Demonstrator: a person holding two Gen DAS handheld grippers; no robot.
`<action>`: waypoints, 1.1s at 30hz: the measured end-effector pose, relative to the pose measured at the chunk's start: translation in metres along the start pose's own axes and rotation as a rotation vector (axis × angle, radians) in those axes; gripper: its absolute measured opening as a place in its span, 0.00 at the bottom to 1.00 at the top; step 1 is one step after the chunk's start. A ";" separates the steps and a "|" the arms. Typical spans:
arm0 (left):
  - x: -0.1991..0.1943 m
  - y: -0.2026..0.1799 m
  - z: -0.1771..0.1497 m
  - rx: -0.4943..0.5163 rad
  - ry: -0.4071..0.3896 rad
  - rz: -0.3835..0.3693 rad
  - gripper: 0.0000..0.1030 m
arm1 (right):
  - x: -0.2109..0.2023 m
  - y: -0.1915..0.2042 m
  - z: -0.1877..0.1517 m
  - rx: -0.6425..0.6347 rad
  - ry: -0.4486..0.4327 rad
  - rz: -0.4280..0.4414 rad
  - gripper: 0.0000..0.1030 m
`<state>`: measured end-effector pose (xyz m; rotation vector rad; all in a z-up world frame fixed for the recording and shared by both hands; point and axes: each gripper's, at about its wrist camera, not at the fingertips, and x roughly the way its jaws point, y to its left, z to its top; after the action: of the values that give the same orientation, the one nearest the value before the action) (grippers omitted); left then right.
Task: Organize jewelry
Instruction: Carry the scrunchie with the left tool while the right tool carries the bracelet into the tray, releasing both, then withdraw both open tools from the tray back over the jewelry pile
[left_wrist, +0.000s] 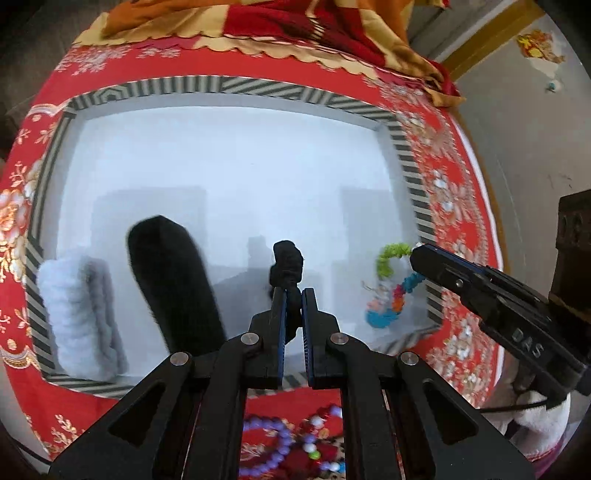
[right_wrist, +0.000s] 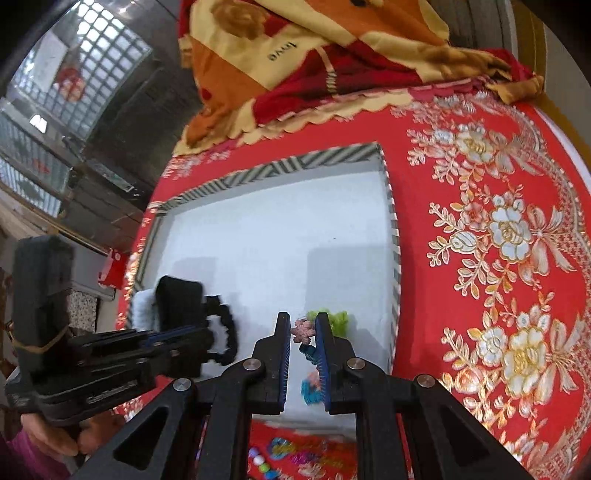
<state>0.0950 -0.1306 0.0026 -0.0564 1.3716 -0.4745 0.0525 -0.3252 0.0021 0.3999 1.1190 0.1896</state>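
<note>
Over a red cloth (left_wrist: 454, 206) embroidered with gold and white flowers sits one shallow white tray (left_wrist: 229, 162) with a black-and-white striped rim, and both grippers hang above its near edge. One left gripper (left_wrist: 294, 295) has its jaws pinched nearly together on a black crocheted scrunchie (left_wrist: 287, 264), which rises from between the fingers over the tray floor. One right gripper (right_wrist: 303, 334) is closed narrowly on a multicoloured crocheted scrunchie (right_wrist: 309, 350) with green, pink and blue sections; in the left wrist view that piece (left_wrist: 388, 284) hangs at the tray's right side, just inside the rim. Two soft items lie in the tray's left part: a pale blue-white fluffy one (left_wrist: 79, 314) against the left wall and a black fluffy one (left_wrist: 173, 284) just beside it. On the cloth in front of the tray lies a heap of beaded jewellery (left_wrist: 291, 450), with one purple bead strand clear among mixed red, white and green beads; how many pieces it holds cannot be told. One folded orange, red and cream blanket (right_wrist: 314, 55) rests behind the tray. One hand (right_wrist: 55, 439) with a purple sleeve grips the left gripper's handle.
</note>
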 end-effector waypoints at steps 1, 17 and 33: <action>0.001 0.002 0.001 -0.007 -0.003 0.014 0.06 | 0.005 -0.002 0.002 0.001 0.007 -0.001 0.12; -0.021 0.005 -0.009 -0.050 -0.038 0.005 0.46 | -0.027 -0.005 -0.008 0.010 -0.049 0.041 0.32; -0.070 -0.010 -0.073 -0.008 -0.139 0.111 0.46 | -0.087 0.030 -0.074 -0.078 -0.100 -0.002 0.36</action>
<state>0.0141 -0.0976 0.0546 -0.0196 1.2333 -0.3657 -0.0502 -0.3120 0.0587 0.3354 1.0107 0.2080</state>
